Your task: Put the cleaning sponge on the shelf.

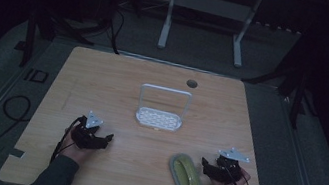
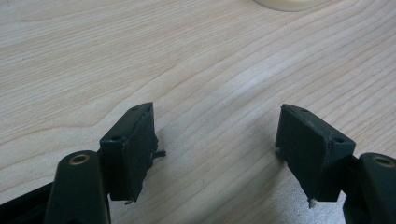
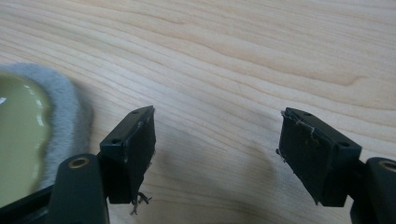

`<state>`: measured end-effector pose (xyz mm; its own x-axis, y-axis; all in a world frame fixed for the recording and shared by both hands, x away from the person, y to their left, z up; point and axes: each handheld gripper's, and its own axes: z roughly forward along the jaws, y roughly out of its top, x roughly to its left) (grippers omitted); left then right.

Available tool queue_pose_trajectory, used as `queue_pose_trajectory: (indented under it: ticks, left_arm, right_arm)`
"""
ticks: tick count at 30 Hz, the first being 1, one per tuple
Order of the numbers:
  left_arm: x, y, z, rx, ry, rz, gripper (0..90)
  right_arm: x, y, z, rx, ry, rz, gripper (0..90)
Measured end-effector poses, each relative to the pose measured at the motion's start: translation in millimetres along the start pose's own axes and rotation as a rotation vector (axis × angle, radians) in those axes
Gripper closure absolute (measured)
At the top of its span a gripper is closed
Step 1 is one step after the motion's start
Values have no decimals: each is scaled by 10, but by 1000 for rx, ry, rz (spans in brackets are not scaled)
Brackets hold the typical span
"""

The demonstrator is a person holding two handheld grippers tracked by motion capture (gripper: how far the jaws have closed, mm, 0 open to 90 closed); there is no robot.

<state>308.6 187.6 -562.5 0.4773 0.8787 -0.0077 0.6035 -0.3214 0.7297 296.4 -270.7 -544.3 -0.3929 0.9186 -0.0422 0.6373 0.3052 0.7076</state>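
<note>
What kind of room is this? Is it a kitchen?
Probably not a kitchen: more likely a lab or recording room. A bare wooden table stands in a dark room, cables trail across the grey floor, and a metal stand sits behind it.

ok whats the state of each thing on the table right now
left gripper: open, nothing between its jaws, low over bare wood
right gripper: open, empty, right beside the dish, not gripping it
dish: flat on the table near the front edge, upright, yellow-green inside with a grey rim
rack: standing upright mid-table, nothing in it
table: wooden top, round hole near the far edge
</note>
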Motion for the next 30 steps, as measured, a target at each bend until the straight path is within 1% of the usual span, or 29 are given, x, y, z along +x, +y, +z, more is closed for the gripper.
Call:
queue_pose_trajectory:
  ticks: [5,7,10,11,14,17,18,20,23,27,30]
  left_arm:
    - [0,1,0,1,1,1,290]
    - [0,1,0,0,1,1,289]
    - [0,1,1,0,1,1,289]
    - [-1,1,1,0,1,1,289]
    - [-1,1,1,0,0,1,287]
    - [-1,1,1,1,0,2,287]
    - [-1,2,1,2,0,3,285]
    - [-2,1,2,1,-1,3,283]
    - [-2,1,2,1,-1,3,283]
    - [-2,2,2,1,-1,3,281]
    - [-2,2,2,1,-1,3,281]
  right_arm:
    - [19,8,-27,2,-7,-6,266]
    - [30,16,-47,3,-7,11,267]
    - [47,27,-67,4,-13,10,280]
    - [78,48,-102,7,-26,-1,292]
    - [104,74,-139,3,-36,-17,301]
    - [113,79,-151,3,-47,-22,304]
    - [131,87,-179,5,-76,-45,325]
    - [150,95,-220,3,-91,-58,338]
    - [154,106,-254,-4,-89,-62,356]
    - [173,143,-348,-21,-81,-59,370]
    - [199,178,-420,-30,-84,-67,392]
